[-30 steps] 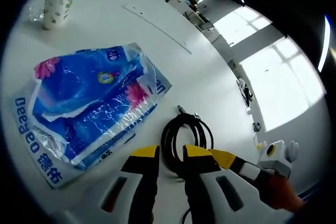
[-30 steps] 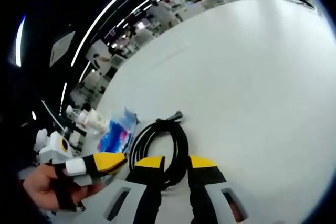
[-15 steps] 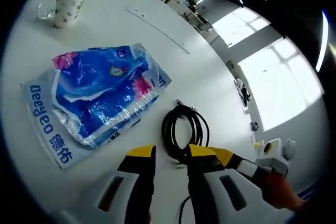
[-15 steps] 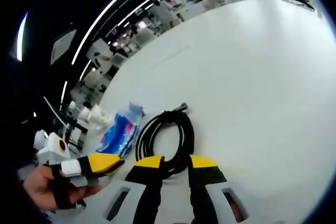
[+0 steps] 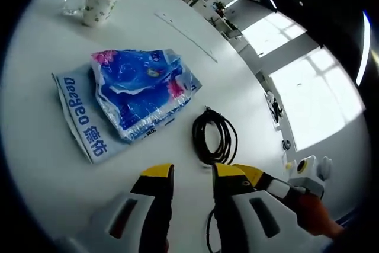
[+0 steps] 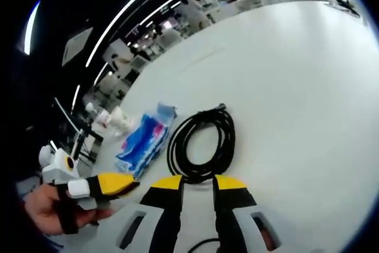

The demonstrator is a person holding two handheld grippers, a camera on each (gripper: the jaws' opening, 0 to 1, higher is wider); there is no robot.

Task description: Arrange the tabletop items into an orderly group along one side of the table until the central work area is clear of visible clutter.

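- Left gripper view: the left gripper (image 5: 185, 175) rises from the bottom centre, its yellow-tipped jaws parted with bare white table (image 5: 35, 164) between them, grasping nothing.
- A coiled black cable (image 5: 215, 137) lies flat on the table just above and right of those jaw tips, apart from them. A loose strand of black cable runs down between the jaws at the bottom edge.
- Left of the cable, near the middle of the frame, lies a crumpled blue tissue pack (image 5: 133, 96) with pink flowers and blue lettering on a white edge.
- In the upper left stands a paper cup (image 5: 102, 1), upright, with a clear wrapper just to its left.
- The right gripper (image 5: 249, 176) enters from the lower right, its yellow tip just beside the left gripper's right jaw, held by a hand.
- Right gripper view: the right gripper (image 6: 198, 185) rises from the bottom centre, jaws released and parted, empty, with the cable (image 6: 204, 143) just above the tips.
- The pack (image 6: 144, 140) lies left of the cable; the cup (image 6: 121, 124) stands further left.
- The left gripper (image 6: 109, 185) shows at lower left, in a hand (image 6: 50, 211).
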